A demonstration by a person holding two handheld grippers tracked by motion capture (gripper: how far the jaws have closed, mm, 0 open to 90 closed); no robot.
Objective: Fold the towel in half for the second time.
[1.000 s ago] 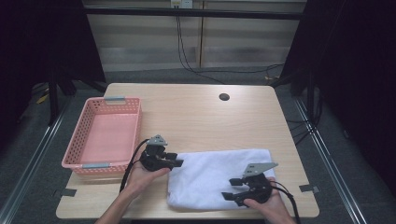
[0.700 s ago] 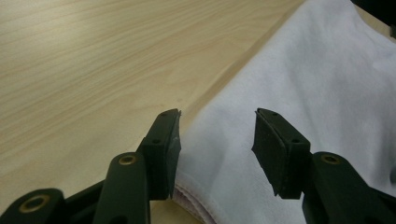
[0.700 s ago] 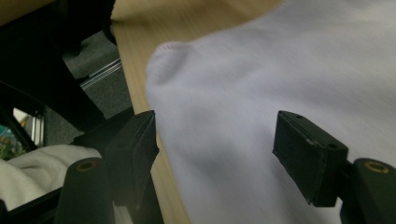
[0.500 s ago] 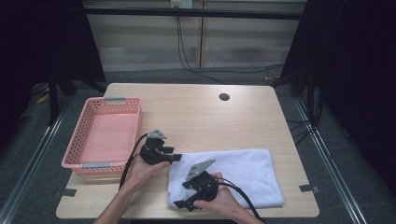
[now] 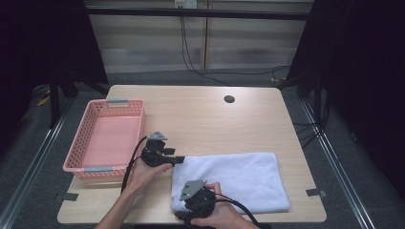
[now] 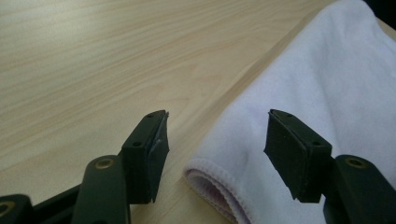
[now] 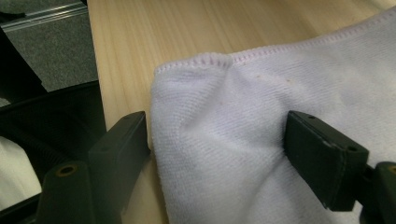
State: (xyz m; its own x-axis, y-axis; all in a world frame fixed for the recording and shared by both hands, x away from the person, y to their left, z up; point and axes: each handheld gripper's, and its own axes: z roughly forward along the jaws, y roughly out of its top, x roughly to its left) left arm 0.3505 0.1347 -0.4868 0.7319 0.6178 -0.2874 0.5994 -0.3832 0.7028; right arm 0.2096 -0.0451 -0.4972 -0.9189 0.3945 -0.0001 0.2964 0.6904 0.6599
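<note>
A folded white towel (image 5: 234,179) lies on the near part of the wooden table (image 5: 215,124). My left gripper (image 5: 177,160) is at the towel's far left corner. Its jaws have just been opening and stand apart, with the towel's hemmed corner (image 6: 219,177) between them and the pads off the cloth. My right gripper (image 5: 184,210) is at the near left corner, by the table's front edge. Its jaws have just been opening too and stand wide around the bunched corner (image 7: 215,140); its left pad (image 7: 126,140) is at the towel's edge.
A pink plastic basket (image 5: 110,138) stands empty at the table's left side, close to my left hand. A round hole (image 5: 229,99) is in the table near its far edge. Tape marks (image 5: 315,192) sit at the front corners.
My right hand has moved left along the towel's near edge, from the right corner to the left corner. The left hand has stayed in place.
</note>
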